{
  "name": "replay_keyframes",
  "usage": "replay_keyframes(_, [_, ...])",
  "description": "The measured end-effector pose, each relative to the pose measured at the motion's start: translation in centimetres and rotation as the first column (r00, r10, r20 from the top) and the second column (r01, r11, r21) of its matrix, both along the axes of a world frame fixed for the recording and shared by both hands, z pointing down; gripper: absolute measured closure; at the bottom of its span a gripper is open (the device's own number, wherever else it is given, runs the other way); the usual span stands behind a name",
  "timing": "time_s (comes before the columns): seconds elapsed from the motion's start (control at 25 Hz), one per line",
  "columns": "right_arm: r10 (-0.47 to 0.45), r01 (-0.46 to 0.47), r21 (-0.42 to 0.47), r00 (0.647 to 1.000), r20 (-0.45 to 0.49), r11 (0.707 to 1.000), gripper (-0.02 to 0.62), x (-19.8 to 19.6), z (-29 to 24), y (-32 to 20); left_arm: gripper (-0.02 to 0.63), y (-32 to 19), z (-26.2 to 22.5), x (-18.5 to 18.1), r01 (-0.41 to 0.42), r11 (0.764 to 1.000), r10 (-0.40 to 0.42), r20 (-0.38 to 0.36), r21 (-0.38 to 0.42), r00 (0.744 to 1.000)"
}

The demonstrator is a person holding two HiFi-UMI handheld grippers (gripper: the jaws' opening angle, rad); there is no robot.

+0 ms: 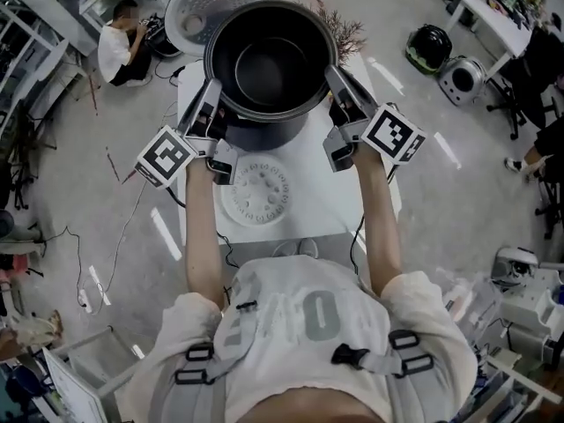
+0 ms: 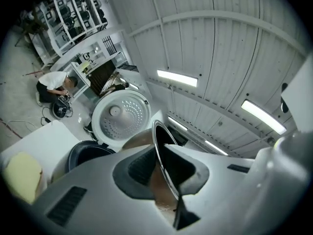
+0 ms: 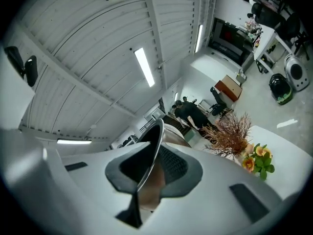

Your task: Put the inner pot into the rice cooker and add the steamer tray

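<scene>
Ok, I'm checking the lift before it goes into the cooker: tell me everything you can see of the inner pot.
The inner pot is a deep round vessel, dark inside and empty, with a thin shiny flared rim and a brownish outer wall. It hangs upright, mouth up, above the white table. The left tool and right tool pinch the rim on opposite sides.

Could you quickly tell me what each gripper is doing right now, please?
Left gripper: closed on the rim of the inner pot.
Right gripper: closed on the opposite side of the same rim.
</scene>
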State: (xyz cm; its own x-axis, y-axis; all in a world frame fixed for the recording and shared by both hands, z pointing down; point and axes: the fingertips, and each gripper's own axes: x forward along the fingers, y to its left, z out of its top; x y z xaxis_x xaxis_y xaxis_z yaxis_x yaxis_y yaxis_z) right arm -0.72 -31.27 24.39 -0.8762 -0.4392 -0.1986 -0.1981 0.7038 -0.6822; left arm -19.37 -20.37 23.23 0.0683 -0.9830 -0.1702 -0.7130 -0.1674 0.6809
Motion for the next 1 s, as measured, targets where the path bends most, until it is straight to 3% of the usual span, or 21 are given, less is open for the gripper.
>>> replay_keyframes(0.36, [-0.093, 0.092, -0.015, 0.993, -0.072, 0.996, 0.531, -6.3, 1.9, -1.2, 0.548, 0.6, 1.7, -5.0, 0.095, 0.993, -0.093, 0.035, -0.073, 0.995])
replay_keyframes(0.6, [-0.104, 0.098, -0.051, 0.986, -0.131, 0.994, 0.531, -8.9, 4.0, -1.9, 0.547, 0.1, 4.4, -7.5, 0.128, 0.977, -0.118, 0.068, -0.168, 0.991])
replay_keyframes(1.0, [-0.088, 0.069, -0.086, 0.965, -0.246, 0.994, 0.531, -10.6, 7.5, -2.5, 0.546, -0.6, 8.6, -9.3, 0.155, 0.952, -0.136, 0.089, -0.262, 0.987])
